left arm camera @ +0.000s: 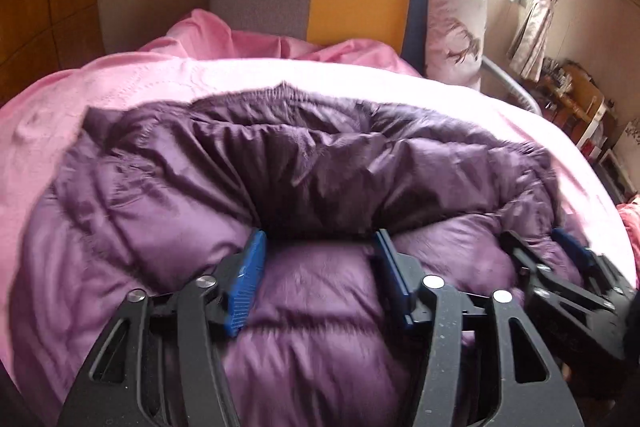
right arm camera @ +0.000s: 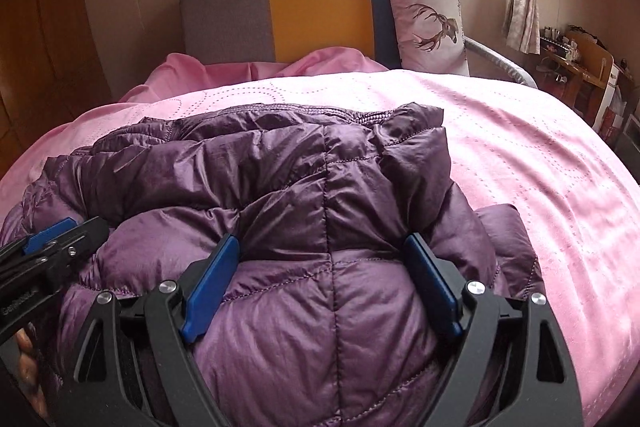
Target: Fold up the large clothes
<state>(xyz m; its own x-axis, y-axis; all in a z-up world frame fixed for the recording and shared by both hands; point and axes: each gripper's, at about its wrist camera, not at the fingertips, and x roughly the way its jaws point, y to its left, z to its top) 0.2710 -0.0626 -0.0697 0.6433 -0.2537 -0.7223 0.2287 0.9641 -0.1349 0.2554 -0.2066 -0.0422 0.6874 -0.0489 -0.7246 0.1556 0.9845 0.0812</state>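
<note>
Currently I see the purple puffer jacket (left arm camera: 304, 167) lying bunched on the pink bedspread (left arm camera: 60, 131) of the bed, its quilted bulk filling the lower half of both wrist views. In the left wrist view, the left hand-held gripper (left arm camera: 320, 247) stands with its jaws fairly wide; a puffed fold of the jacket bulges up between the blue pads (left arm camera: 248, 279), and I cannot tell whether they press on it. At 3 o'clock from it, just beside, is the right hand-held gripper (right arm camera: 322, 251), also on the jacket. In the right wrist view its jaws are spread wide, straddling a quilted panel with a vertical seam; the pads sit against the fabric at either side, pressing or not I cannot tell. At 12 o'clock stands the grey, yellow and blue headboard (right arm camera: 312, 7), with a deer-print pillow (right arm camera: 428, 19) at 1 o'clock.
</note>
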